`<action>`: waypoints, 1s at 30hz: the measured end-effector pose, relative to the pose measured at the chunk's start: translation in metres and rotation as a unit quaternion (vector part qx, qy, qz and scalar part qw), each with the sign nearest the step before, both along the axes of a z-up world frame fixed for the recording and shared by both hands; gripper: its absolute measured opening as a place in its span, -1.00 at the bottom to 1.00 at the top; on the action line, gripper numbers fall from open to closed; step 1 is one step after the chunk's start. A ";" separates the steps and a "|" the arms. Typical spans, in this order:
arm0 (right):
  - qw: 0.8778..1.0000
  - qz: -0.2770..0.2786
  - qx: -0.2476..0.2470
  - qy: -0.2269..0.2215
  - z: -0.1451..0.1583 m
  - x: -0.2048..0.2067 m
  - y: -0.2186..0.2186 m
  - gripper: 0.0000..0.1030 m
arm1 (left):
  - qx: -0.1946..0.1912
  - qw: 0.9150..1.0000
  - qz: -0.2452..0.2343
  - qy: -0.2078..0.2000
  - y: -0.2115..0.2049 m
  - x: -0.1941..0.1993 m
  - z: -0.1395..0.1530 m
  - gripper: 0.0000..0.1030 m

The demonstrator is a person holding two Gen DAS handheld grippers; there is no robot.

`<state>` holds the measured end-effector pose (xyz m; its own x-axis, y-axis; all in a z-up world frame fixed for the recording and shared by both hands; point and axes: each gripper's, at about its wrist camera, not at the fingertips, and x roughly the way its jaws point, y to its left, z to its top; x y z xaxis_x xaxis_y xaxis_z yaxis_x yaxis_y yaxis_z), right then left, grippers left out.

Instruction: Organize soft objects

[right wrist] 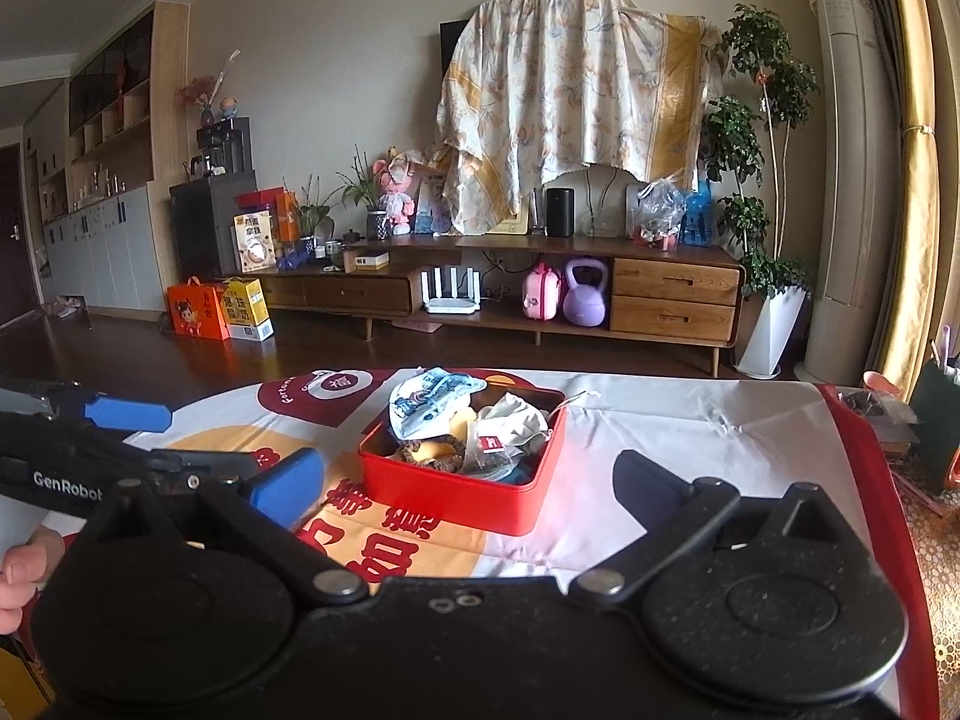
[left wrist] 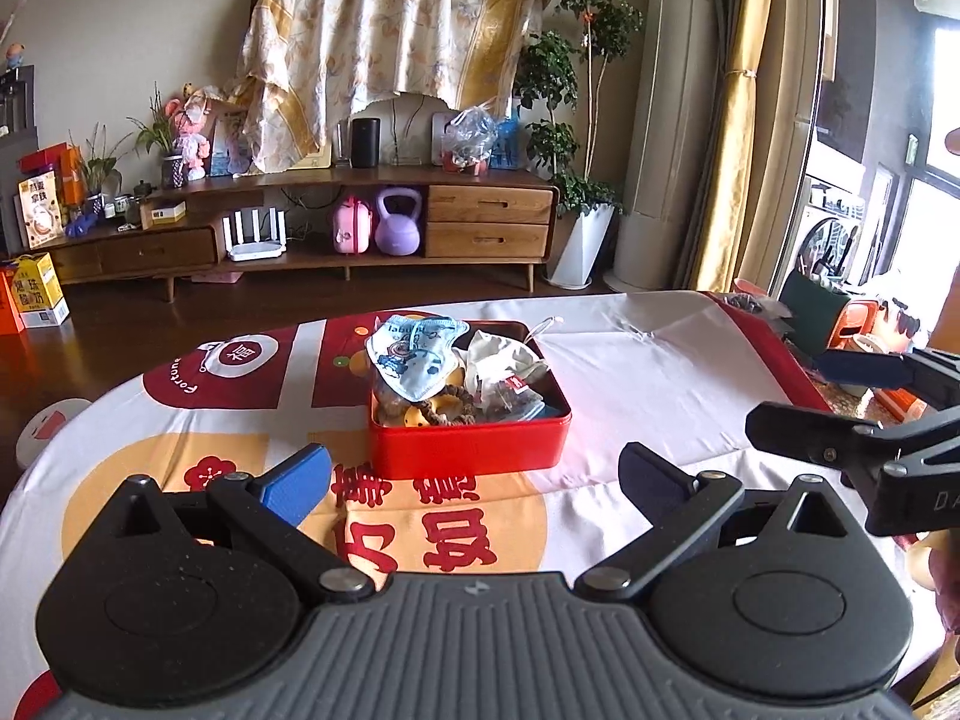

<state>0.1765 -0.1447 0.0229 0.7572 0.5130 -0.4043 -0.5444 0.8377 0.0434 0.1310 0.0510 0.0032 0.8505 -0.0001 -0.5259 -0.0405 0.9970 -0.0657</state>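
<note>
Resting on the cloth-covered worktop (left wrist: pixel 630 372), a red tin (left wrist: pixel 468 450) holds a blue face mask (left wrist: pixel 414 360) and white pouch (left wrist: pixel 501 360); left tongs (left wrist: pixel 474 483) and right tongs (right wrist: pixel 468 483) hover spread, empty, just before it.

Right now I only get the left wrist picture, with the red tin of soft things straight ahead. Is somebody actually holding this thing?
Observer: Yes. The right wrist view shows a bare hand at its lower left edge, just under the left gripper.
Operator: Does that gripper carry any name?
Observer: From the side, white letters on its black body read GenRobot.
Operator: What is further left in the room than I can see?
Observer: A row of pale cupboards runs along the left wall, with open wooden shelves above them.
</note>
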 end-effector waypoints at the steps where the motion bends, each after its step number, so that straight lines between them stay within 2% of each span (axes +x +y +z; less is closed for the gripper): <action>1: 1.000 -0.001 0.002 0.001 -0.001 -0.002 0.000 0.99 | 0.003 1.000 0.001 0.002 -0.002 -0.002 -0.001 0.99; 4: 1.000 -0.003 0.010 0.001 0.000 -0.008 -0.001 0.99 | 0.004 1.000 -0.001 0.010 -0.006 -0.005 -0.003 0.99; 7: 1.000 -0.004 0.014 0.006 -0.002 -0.012 -0.006 1.00 | -0.018 1.000 0.000 0.007 -0.003 -0.013 -0.004 0.99; 13: 0.999 -0.014 0.021 0.026 -0.008 -0.018 -0.011 0.99 | -0.027 1.000 0.013 0.004 -0.003 -0.025 -0.005 0.99; 30: 0.998 -0.021 0.024 0.045 -0.011 -0.028 -0.011 0.99 | -0.028 1.000 0.012 -0.002 -0.012 -0.039 0.002 0.99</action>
<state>0.1489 -0.1560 0.0120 0.7403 0.5026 -0.4465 -0.5013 0.8552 0.1315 0.0919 0.0388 0.0051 0.8532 -0.0094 -0.5215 -0.0634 0.9906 -0.1215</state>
